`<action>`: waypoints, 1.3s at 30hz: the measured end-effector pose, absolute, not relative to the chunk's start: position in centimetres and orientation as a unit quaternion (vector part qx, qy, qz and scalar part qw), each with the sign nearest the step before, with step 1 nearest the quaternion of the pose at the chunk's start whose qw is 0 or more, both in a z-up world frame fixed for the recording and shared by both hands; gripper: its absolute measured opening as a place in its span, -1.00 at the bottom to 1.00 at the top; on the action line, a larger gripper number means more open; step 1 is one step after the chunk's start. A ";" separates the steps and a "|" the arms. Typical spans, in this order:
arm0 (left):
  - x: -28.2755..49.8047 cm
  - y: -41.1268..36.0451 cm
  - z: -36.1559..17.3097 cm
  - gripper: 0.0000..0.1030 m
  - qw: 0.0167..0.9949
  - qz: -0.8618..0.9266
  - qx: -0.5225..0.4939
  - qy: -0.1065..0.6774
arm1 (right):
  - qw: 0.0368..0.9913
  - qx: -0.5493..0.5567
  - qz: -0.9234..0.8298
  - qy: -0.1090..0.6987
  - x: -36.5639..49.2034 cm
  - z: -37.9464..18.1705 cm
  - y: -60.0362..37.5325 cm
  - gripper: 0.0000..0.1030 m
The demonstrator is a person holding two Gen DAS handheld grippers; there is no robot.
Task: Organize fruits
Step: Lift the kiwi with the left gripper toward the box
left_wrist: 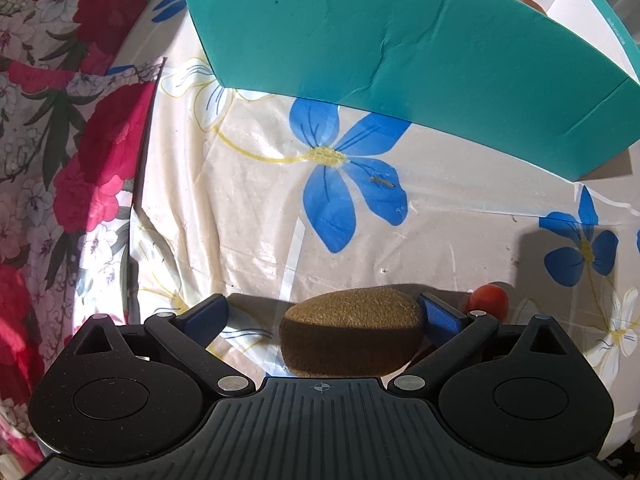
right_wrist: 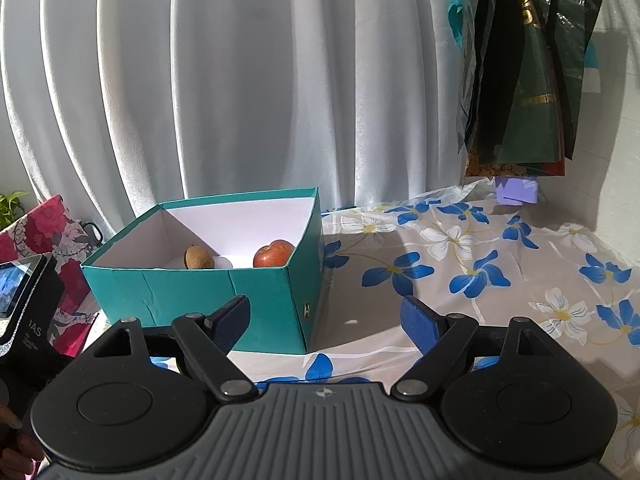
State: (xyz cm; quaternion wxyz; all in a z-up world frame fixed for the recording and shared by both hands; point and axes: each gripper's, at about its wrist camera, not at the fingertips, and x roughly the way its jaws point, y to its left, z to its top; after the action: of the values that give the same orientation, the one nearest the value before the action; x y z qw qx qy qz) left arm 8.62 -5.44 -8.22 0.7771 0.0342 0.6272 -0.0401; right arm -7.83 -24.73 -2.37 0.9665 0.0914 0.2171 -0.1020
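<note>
Now the left hand-held gripper [left_wrist: 322, 314], jaws spread, straddles the fuzzy brown kiwi [left_wrist: 352, 334] on the floral-clothed bench [left_wrist: 248, 216]: squeeze next, then lift toward the teal cardboard box [left_wrist: 400, 52].

The left gripper [left_wrist: 320, 314] straddles a kiwi [left_wrist: 352, 330] lying on the flowered tablecloth [left_wrist: 248, 216], fingers [left_wrist: 206, 316] spread.

Home, floral tablecloth [right_wrist: 460, 264], pleated curtain [right_wrist: 240, 80]
</note>
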 end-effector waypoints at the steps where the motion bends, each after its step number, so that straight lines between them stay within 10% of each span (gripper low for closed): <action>1: 8.5 -5.5 -8.1 0.83 0.780 -0.043 0.037 0.623 | 0.967 0.090 -0.102 0.217 -7.9 -2.3 -24.7 0.60; 3: 8.0 -5.8 -7.1 0.29 0.795 -0.058 0.043 0.603 | 0.967 0.087 -0.101 0.217 -7.9 -2.2 -24.5 0.60; 8: 8.2 -6.0 -6.9 0.32 0.791 -0.077 0.057 0.604 | 0.967 0.080 -0.097 0.222 -8.2 -2.1 -24.0 0.60; 12: 8.2 -4.9 -7.2 0.89 0.781 -0.079 0.037 0.618 | 0.967 0.076 -0.097 0.222 -8.4 -2.0 -23.7 0.60; 39: 9.8 -2.0 -7.0 0.58 0.727 -0.069 -0.049 0.681 | 0.963 0.105 -0.109 0.222 -8.5 -2.8 -24.4 0.60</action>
State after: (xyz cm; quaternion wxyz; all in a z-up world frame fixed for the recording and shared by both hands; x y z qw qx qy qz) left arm 9.75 -1.98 -6.96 0.7274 -0.0490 0.6809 -0.0694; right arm -8.48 -24.38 -2.80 0.9632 0.1053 0.2216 -0.1095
